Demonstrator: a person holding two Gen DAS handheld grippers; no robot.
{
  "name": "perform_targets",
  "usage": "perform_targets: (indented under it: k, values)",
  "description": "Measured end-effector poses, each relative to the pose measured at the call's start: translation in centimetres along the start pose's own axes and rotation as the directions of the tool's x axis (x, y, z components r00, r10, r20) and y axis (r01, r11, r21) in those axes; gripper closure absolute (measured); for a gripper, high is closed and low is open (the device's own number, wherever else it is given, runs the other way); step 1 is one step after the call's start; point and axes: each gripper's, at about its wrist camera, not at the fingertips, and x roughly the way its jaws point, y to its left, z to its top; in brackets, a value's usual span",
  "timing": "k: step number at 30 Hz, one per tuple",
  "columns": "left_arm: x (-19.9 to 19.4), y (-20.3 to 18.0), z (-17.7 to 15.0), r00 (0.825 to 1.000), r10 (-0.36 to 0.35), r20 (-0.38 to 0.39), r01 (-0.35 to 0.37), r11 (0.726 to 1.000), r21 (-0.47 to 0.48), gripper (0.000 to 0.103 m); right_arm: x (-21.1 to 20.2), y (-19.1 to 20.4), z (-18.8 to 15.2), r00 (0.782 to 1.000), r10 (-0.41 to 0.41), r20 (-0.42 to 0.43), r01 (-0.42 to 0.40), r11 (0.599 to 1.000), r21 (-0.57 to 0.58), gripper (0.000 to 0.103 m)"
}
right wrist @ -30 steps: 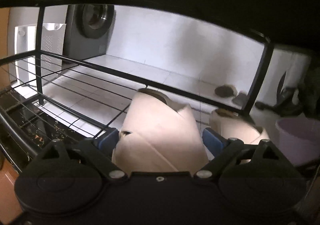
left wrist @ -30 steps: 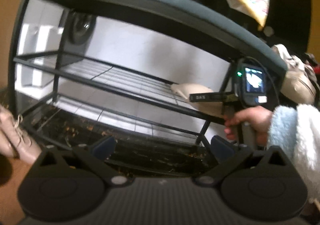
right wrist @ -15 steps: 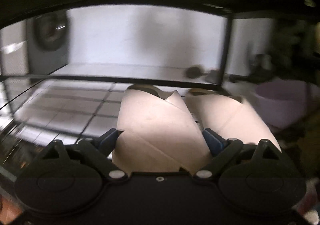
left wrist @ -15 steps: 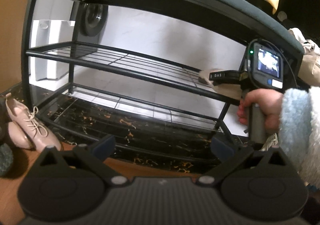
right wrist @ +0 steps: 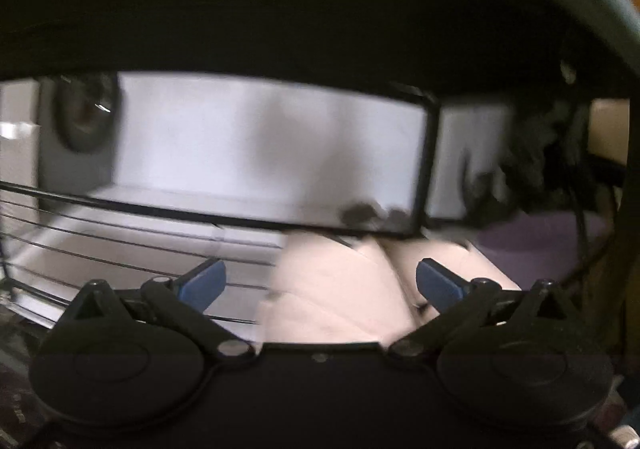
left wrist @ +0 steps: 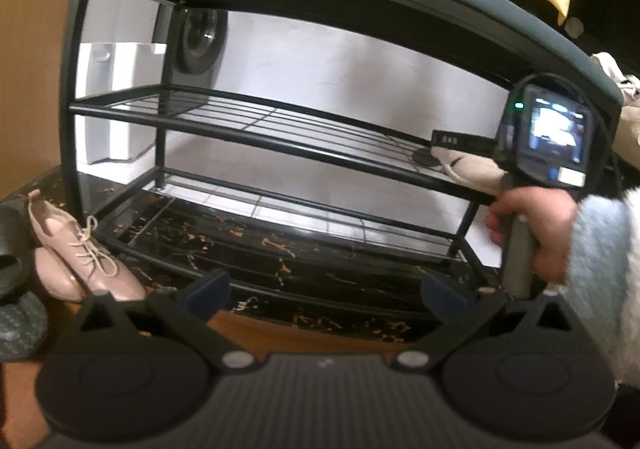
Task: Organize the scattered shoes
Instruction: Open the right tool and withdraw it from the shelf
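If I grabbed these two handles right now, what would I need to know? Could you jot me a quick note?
Right gripper: jaws opening, letting go of a beige shoe on the rack's upper shelf; the shoe sits between the jaws, beside its partner.
Left gripper: open, empty, hanging in front of the rack.
Done: the beige pair is on the upper shelf, right end.
Left: a pink lace-up pair and dark slippers lie on the floor left of the rack. Draw the right gripper back, then probably shelve those next.
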Motion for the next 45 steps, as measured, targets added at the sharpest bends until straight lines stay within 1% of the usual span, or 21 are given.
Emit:
perform_targets:
  k: [4, 7, 10, 12, 14, 15, 18, 20, 22, 23, 25, 27, 29, 32, 33, 35, 39, 41, 45]
  values:
    - [-0.5, 1.4, 0.2, 1.0, 0.029, 0.003, -0.029, 1.0, 0.002, 0.001, -3.3, 2.2, -0.4, 0.998, 0.064, -0.018, -0.064, 0.998, 0.003, 0.0]
    - [-1.0, 3.2, 0.2, 0.998, 0.069, 0.004, -0.069, 0.998, -0.006, 0.001, -6.0, 4.5, -0.8, 0.99, 0.129, -0.058, -0.13, 0.991, -0.01, 0.0]
    - [-1.6, 5.5, 0.2, 0.993, 0.117, 0.007, -0.117, 0.993, -0.017, 0.001, -8.1, 6.6, -0.8, 0.968, 0.213, -0.131, -0.214, 0.977, 0.002, 0.0]
    - [-2.1, 7.1, 0.1, 0.99, 0.142, 0.013, -0.141, 0.99, -0.012, 0.001, -9.3, 7.6, -0.5, 0.956, 0.241, -0.168, -0.239, 0.97, 0.031, 0.0]
    - [-2.6, 9.0, -0.2, 0.987, 0.162, 0.022, -0.163, 0.987, 0.013, 0.001, -10.6, 8.6, -0.1, 0.943, 0.265, -0.204, -0.257, 0.964, 0.064, 0.0]
    - [-2.7, 9.6, -0.4, 0.985, 0.173, 0.023, -0.174, 0.984, 0.024, 0.001, -11.0, 8.8, -0.1, 0.939, 0.271, -0.213, -0.261, 0.963, 0.075, 0.0]
    - [-2.9, 12.8, -1.2, 0.978, 0.209, -0.004, -0.208, 0.978, 0.032, 0.001, -12.8, 9.4, 0.1, 0.937, 0.275, -0.217, -0.258, 0.96, 0.106, 0.0]
    - [-3.2, 14.9, -1.8, 0.975, 0.222, -0.014, -0.221, 0.975, 0.019, 0.001, -13.5, 9.6, 0.0, 0.942, 0.265, -0.207, -0.25, 0.963, 0.095, 0.0]
    - [-3.6, 17.1, -2.3, 0.973, 0.232, -0.016, -0.232, 0.973, 0.014, 0.001, -15.2, 10.4, -0.4, 0.946, 0.241, -0.217, -0.232, 0.97, 0.066, 0.0]
    - [-3.8, 18.0, -2.5, 0.97, 0.241, -0.015, -0.241, 0.97, 0.015, 0.001, -16.1, 10.9, -0.7, 0.944, 0.241, -0.224, -0.236, 0.97, 0.053, 0.0]
    - [-4.1, 19.4, -2.9, 0.964, 0.267, -0.016, -0.267, 0.964, 0.013, 0.001, -17.7, 11.5, -1.5, 0.932, 0.27, -0.24, -0.27, 0.962, 0.035, 0.0]
    - [-4.4, 21.3, -3.2, 0.95, 0.311, -0.026, -0.311, 0.95, -0.015, 0.001, -19.0, 12.8, -2.3, 0.919, 0.289, -0.27, -0.292, 0.956, 0.028, 0.0]
    - [-4.5, 22.4, -3.5, 0.938, 0.346, -0.028, -0.348, 0.936, -0.055, 0.001, -19.9, 14.3, -3.0, 0.903, 0.288, -0.318, -0.284, 0.957, 0.058, 0.0]
    - [-4.9, 23.4, -4.4, 0.925, 0.379, -0.027, -0.379, 0.921, -0.088, 0.001, -21.4, 16.0, -3.4, 0.875, 0.33, -0.354, -0.315, 0.944, 0.101, 0.0]
    - [-5.1, 23.7, -4.7, 0.925, 0.379, -0.033, -0.38, 0.92, -0.093, 0.001, -22.0, 16.4, -3.4, 0.87, 0.347, -0.35, -0.335, 0.937, 0.097, 0.0]
    - [-5.2, 24.2, -5.0, 0.923, 0.381, -0.053, -0.384, 0.917, -0.104, 0.001, -23.2, 17.0, -3.5, 0.872, 0.376, -0.314, -0.38, 0.924, 0.052, 0.0]
    - [-5.2, 24.5, -4.9, 0.91, 0.407, -0.075, -0.413, 0.903, -0.119, 0.001, -24.1, 17.1, -3.6, 0.886, 0.372, -0.275, -0.392, 0.92, -0.019, 0.0]
    - [-5.1, 24.4, -5.0, 0.9, 0.426, -0.089, -0.434, 0.896, -0.1, 0.001, -24.5, 16.9, -3.8, 0.887, 0.374, -0.27, -0.399, 0.916, -0.042, 0.0]
    - [-4.5, 24.5, -5.5, 0.885, 0.452, -0.115, -0.462, 0.883, -0.082, 0.001, -25.0, 16.4, -4.4, 0.874, 0.393, -0.286, -0.434, 0.896, -0.095, 0.0]
